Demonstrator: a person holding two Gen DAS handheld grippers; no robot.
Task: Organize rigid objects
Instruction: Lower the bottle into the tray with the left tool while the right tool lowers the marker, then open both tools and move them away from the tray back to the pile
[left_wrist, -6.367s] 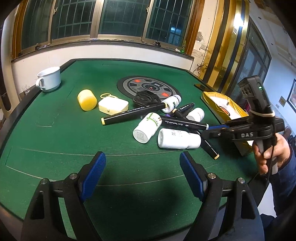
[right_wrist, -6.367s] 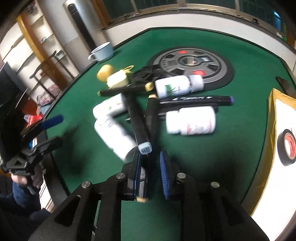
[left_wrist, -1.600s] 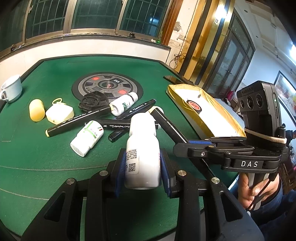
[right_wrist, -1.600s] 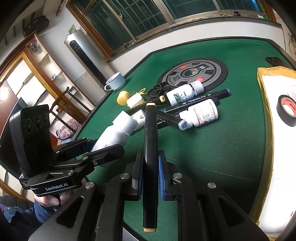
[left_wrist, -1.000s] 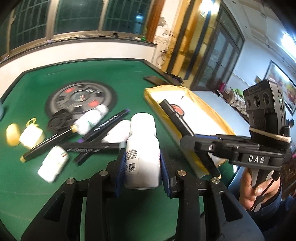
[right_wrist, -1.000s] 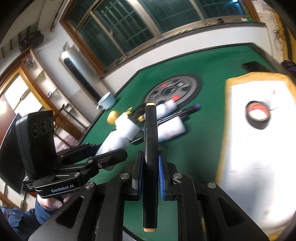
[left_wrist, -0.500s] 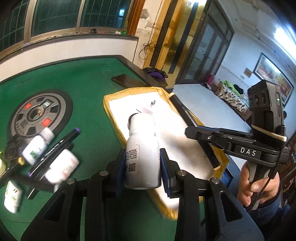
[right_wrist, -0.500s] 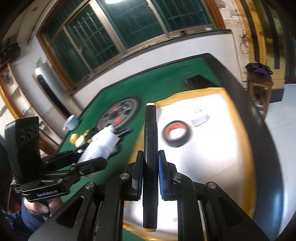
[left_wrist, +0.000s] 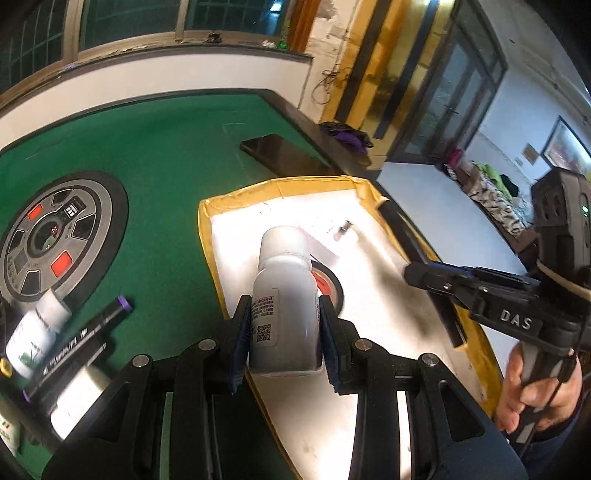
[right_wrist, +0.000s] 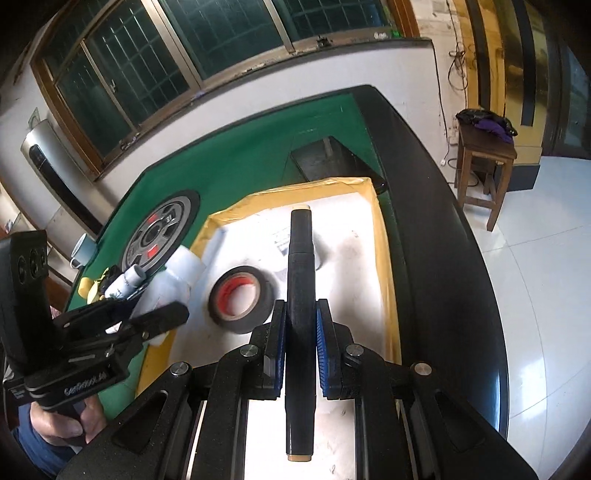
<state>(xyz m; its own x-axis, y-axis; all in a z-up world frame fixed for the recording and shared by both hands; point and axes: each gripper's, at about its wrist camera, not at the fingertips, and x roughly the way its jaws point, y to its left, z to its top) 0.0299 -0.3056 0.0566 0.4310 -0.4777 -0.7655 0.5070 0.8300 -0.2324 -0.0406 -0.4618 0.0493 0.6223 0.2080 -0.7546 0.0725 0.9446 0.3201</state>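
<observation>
Tray (left_wrist: 207, 221) below; bottle (left_wrist: 284, 295) clamped in left hand-held gripper (left_wrist: 284, 343).

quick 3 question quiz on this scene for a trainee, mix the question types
1. True or false: the right gripper is empty.
2. The left gripper holds: A) tape roll B) white bottle C) mug
3. What lies inside the yellow-edged tray?

Key:
1. False; it is shut on a black marker.
2. B, the white bottle.
3. A black tape roll.
</observation>
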